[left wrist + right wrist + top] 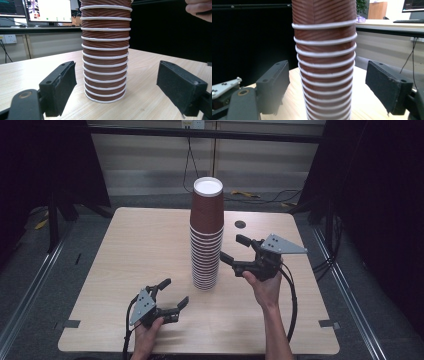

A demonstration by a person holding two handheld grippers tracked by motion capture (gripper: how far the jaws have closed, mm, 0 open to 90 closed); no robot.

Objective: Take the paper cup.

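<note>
- Cup stack (pixel 206 235) stands upside down mid-table.
- Right gripper (pixel 234 249), jaws wide apart, faces it midway up; square up, squeeze gently.
- Left gripper (pixel 172 292) waits low, gaping, holding nothing.

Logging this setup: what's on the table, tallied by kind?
Stack of brown paper cups: 1
Handheld grippers: 2, left gripper and right gripper, both open beside the stack
Dark round spot on the table: 1
Total: 4
</note>
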